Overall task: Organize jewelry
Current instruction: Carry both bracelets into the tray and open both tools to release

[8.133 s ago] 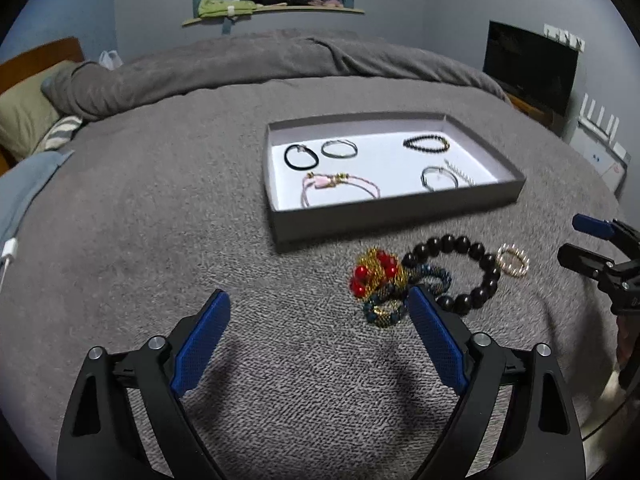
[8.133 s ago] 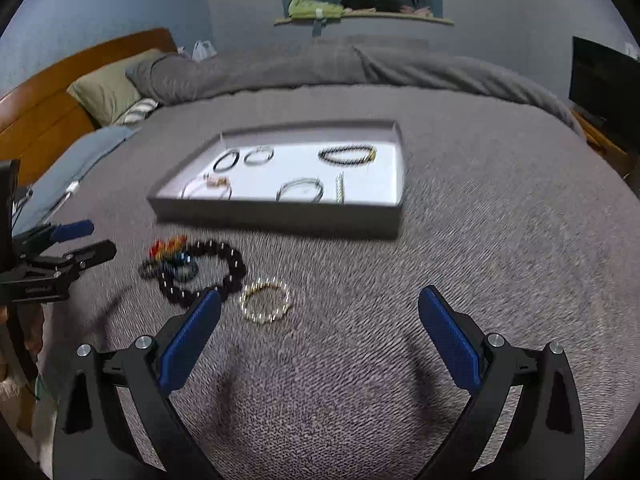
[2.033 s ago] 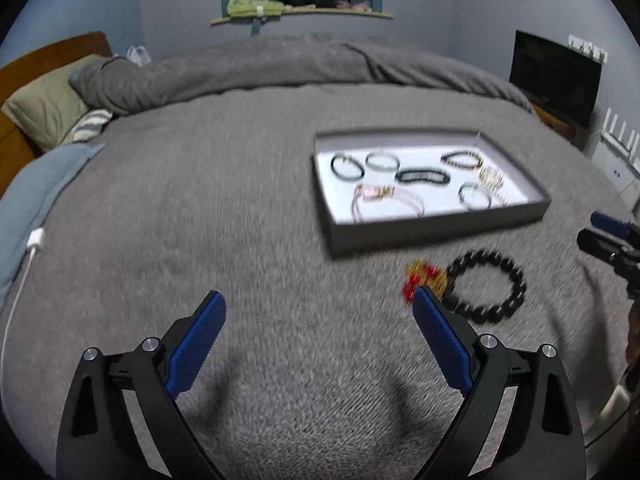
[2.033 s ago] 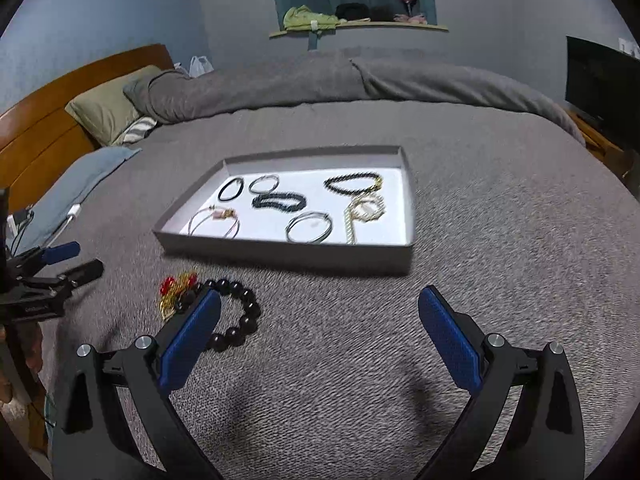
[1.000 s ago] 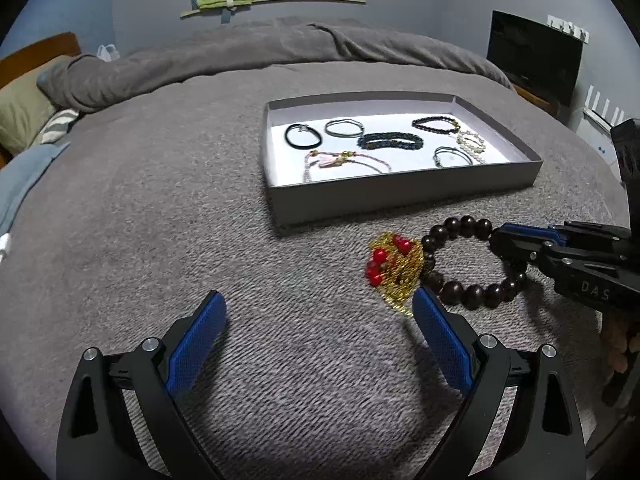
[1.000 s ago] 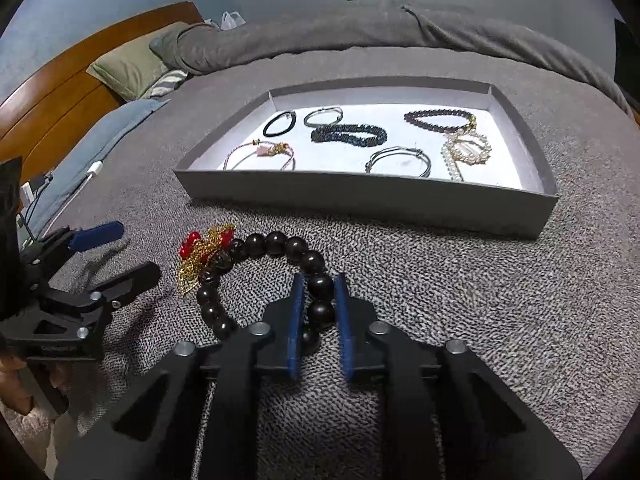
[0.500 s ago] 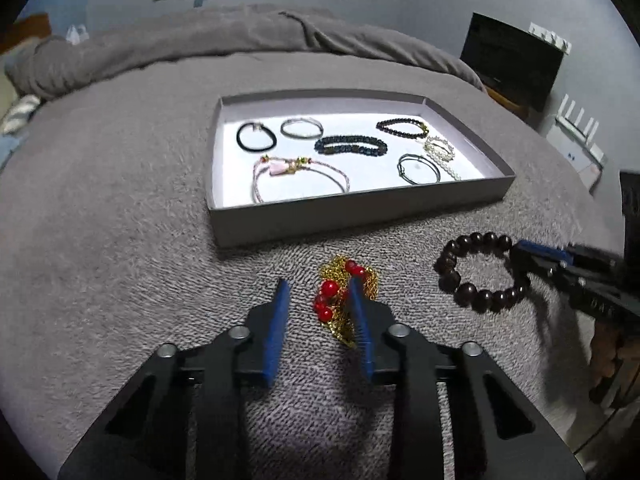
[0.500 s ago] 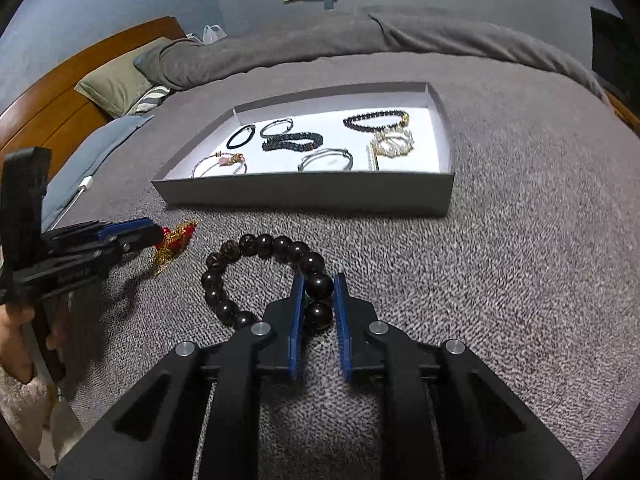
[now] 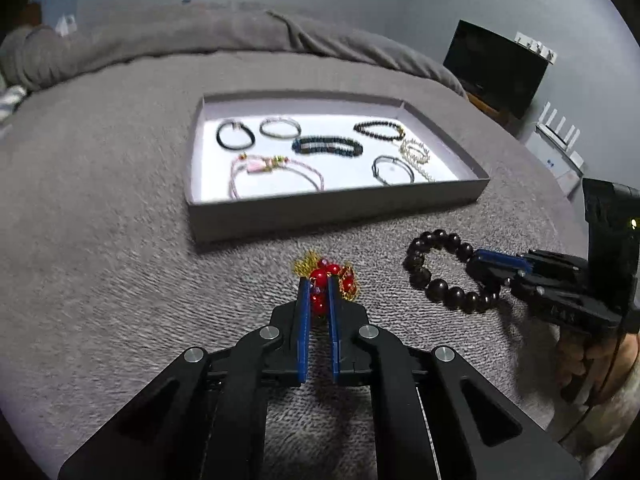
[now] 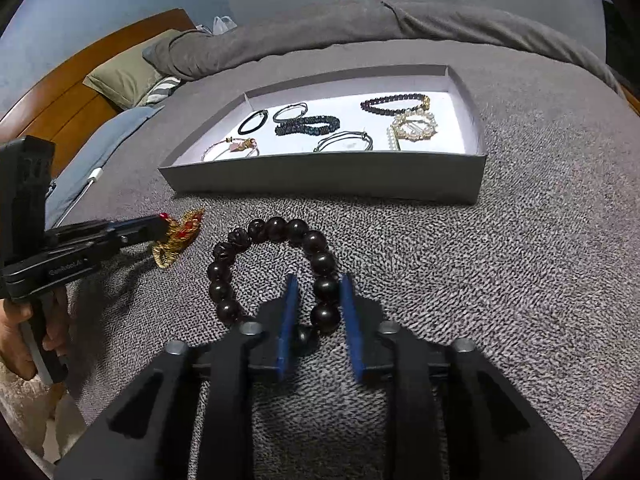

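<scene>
Low in the frame, the left tongs (image 9: 318, 300) are closing on the red-and-gold bracelet (image 9: 326, 280) on the bed; the right tongs (image 10: 320, 308) pinch the dark wooden bead bracelet (image 10: 276, 268). Lift both clear before carrying them to free spots in the grey tray (image 9: 336, 204), so no chain snags the blanket (image 9: 100, 240).

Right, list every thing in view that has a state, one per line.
Left hand-held gripper: jaws closing on the red-and-gold beaded bracelet, which lies on the grey bedspread.
Right hand-held gripper: shut on the dark wooden bead bracelet, also on the bedspread.
Shallow grey cardboard tray: open, seven bracelets inside.
</scene>
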Demonstrator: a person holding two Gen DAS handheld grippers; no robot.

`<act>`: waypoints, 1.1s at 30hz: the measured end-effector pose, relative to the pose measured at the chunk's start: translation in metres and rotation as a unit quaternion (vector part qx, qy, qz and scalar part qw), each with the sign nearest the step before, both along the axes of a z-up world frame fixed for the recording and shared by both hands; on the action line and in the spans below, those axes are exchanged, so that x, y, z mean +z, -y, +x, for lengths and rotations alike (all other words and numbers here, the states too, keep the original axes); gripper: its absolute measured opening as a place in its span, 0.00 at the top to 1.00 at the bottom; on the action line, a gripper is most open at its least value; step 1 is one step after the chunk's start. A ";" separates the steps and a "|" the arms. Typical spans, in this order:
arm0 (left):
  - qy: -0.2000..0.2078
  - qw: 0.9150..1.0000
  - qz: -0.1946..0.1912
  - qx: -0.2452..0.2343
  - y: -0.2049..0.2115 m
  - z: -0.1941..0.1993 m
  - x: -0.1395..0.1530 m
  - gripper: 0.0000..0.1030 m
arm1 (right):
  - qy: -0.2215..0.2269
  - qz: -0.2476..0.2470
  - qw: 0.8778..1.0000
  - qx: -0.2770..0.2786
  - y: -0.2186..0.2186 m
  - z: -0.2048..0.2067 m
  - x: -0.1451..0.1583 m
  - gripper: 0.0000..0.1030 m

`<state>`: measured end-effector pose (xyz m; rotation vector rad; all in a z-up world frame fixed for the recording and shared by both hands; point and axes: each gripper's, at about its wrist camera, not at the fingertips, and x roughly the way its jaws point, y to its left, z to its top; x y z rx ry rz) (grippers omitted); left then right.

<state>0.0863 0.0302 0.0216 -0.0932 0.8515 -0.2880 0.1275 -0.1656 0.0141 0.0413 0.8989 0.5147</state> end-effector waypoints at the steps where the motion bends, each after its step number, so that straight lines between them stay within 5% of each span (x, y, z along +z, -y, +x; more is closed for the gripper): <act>1: 0.007 1.000 0.007 0.001 -0.001 -0.003 0.004 0.91 | 0.003 0.004 1.000 -0.001 0.001 -0.001 0.002 0.86; 5: 0.038 0.999 0.029 0.008 -0.008 -0.013 0.027 0.91 | 0.035 0.008 0.999 0.002 0.002 -0.008 0.020 0.86; 9: 0.065 0.998 0.006 0.008 -0.017 -0.023 0.057 0.91 | 0.065 0.013 0.998 0.003 0.003 -0.015 0.041 0.86; 17: 0.104 0.991 0.080 0.014 -0.017 -0.038 0.082 0.91 | 0.112 0.027 0.993 0.001 0.011 -0.022 0.084 0.86; 22: 0.107 0.993 0.049 0.002 -0.021 -0.041 0.093 0.91 | 0.137 0.030 0.990 -0.005 0.016 -0.015 0.106 0.86; 25: 0.121 0.989 0.090 0.003 -0.012 -0.038 0.097 0.91 | 0.140 0.037 0.989 -0.004 0.016 -0.005 0.115 0.86; 33: 0.109 0.992 0.048 -0.030 -0.001 0.009 0.105 0.91 | 0.146 0.044 0.988 -0.003 0.004 0.033 0.127 0.86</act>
